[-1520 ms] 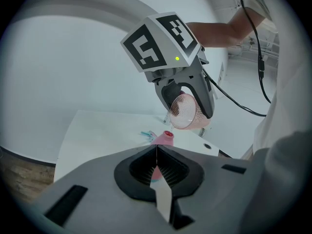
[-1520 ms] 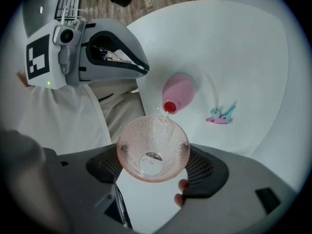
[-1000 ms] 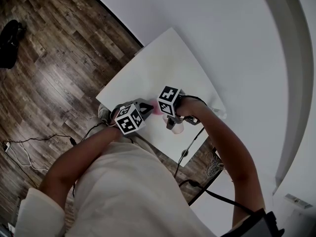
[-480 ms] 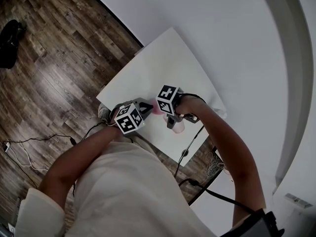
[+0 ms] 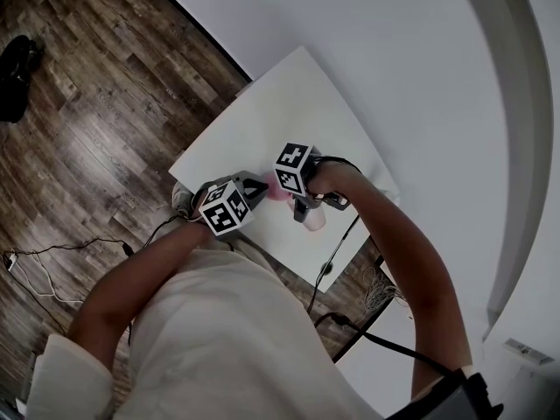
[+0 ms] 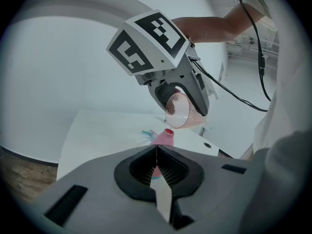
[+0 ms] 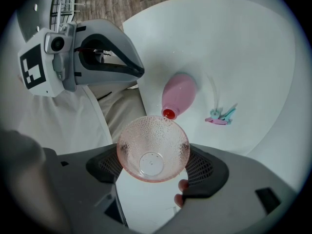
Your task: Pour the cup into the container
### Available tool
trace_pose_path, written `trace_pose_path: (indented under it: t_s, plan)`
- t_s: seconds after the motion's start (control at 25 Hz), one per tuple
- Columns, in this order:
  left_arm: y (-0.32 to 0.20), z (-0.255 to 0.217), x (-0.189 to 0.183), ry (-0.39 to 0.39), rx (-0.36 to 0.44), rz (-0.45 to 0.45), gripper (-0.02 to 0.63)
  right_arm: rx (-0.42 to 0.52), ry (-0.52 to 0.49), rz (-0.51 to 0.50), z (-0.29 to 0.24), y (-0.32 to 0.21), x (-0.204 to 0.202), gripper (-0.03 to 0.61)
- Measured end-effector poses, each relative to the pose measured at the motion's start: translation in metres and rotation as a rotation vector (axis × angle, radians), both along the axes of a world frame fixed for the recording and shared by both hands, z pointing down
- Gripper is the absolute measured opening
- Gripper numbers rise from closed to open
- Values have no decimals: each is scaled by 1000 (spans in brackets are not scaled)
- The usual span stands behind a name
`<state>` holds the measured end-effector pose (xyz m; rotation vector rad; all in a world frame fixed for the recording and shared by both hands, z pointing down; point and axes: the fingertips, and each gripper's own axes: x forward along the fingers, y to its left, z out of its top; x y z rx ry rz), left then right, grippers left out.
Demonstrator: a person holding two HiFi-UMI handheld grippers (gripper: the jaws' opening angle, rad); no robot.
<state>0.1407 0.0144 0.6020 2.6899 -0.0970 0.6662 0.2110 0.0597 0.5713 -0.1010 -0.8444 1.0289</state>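
- Left gripper (image 6: 156,151): jaws pressed together, nothing between them. It hangs over the near-left part of the white table (image 5: 289,103), tips pointing down toward the container.
- In the right gripper view its tips stand near the container's left side, not touching it.
- Container (image 6: 164,138): pink bottle, upright on the table, red mouth up. In the left gripper view it shows just beyond the closed jaw tips.
- Cup (image 7: 152,147): clear, pinkish, dimpled wall. It is clamped by its sides between the right gripper's pads.
- The cup is tipped steeply, with its lower rim just over the container's red mouth. I cannot tell whether rim and mouth touch.
- The cup's bottom shows through, with no pool of liquid in it.
- Right gripper (image 7: 153,165): closed on the cup, held above and just right of the container, with its marker cube on top.
- Fingertips (image 7: 181,193) of the person's hand show under its right jaw.
- Clips (image 7: 220,116): a small teal and pink pair, lying flat on the table right of the container, apart from it.
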Motion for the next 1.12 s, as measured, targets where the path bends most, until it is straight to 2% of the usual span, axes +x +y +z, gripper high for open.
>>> trace_pose_path:
  t_s: [1.12]
  plan:
    - [12,-5,-4,-18,15,-11,12,-55,4,-34,-6,8,-4,380]
